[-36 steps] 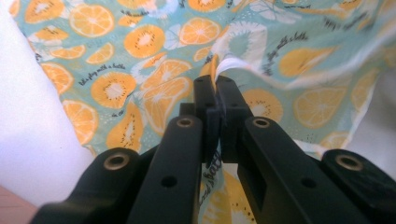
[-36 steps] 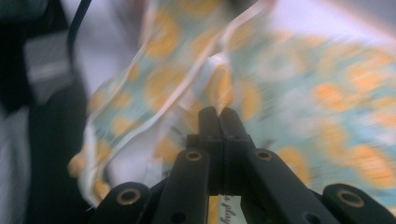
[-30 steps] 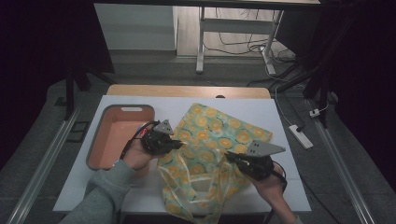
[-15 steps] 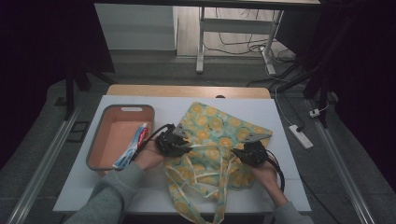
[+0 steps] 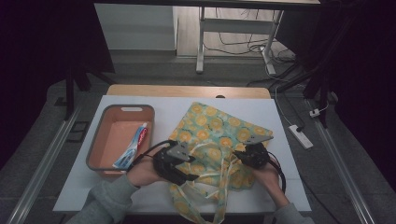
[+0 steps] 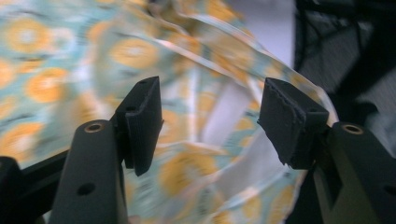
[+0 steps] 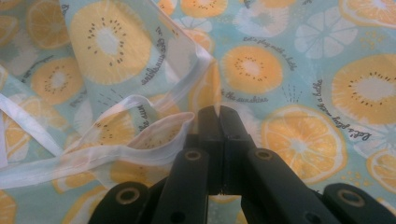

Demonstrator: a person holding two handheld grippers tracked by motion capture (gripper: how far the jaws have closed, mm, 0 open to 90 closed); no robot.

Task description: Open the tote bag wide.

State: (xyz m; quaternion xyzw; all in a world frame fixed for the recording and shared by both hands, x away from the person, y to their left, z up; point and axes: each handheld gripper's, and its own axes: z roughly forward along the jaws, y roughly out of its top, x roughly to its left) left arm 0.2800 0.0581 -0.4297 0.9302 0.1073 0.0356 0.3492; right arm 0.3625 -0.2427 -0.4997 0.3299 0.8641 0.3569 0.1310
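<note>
A drawstring bag (image 5: 212, 140) printed with orange and kiwi slices on pale teal lies across the middle of the white table (image 5: 280, 116), its pale ribbon cords (image 5: 219, 186) trailing toward the near edge. The bag's near part is rumpled and folded, while its far part lies flatter.

The left gripper (image 5: 187, 173) sits at the bag's near-left side, held in the person's left hand (image 5: 144, 170). Its jaws have just been opening, and in the left gripper view they stand well apart, the 2 black pads (image 6: 142, 121) clear of the cloth (the fabric behind them is blurred, so whether a fold reaches between them cannot be told for sure). Nothing is gripped there.

The right gripper (image 5: 243, 156) rests on the bag's right side, with the right hand (image 5: 266, 179) behind it. In the right gripper view (image 7: 219, 112) its jaws are pressed together with no gap, tips down at a fold of the cloth beside the ribbon-edged hem (image 7: 154, 135); whether a thin layer of fabric is caught between them cannot be told.

To the left of the bag stands a salmon-coloured tray (image 5: 95, 154) with a grey rim, just beside the left hand. A toothpaste tube (image 5: 133, 147) lies inside it, along its right wall.
</note>
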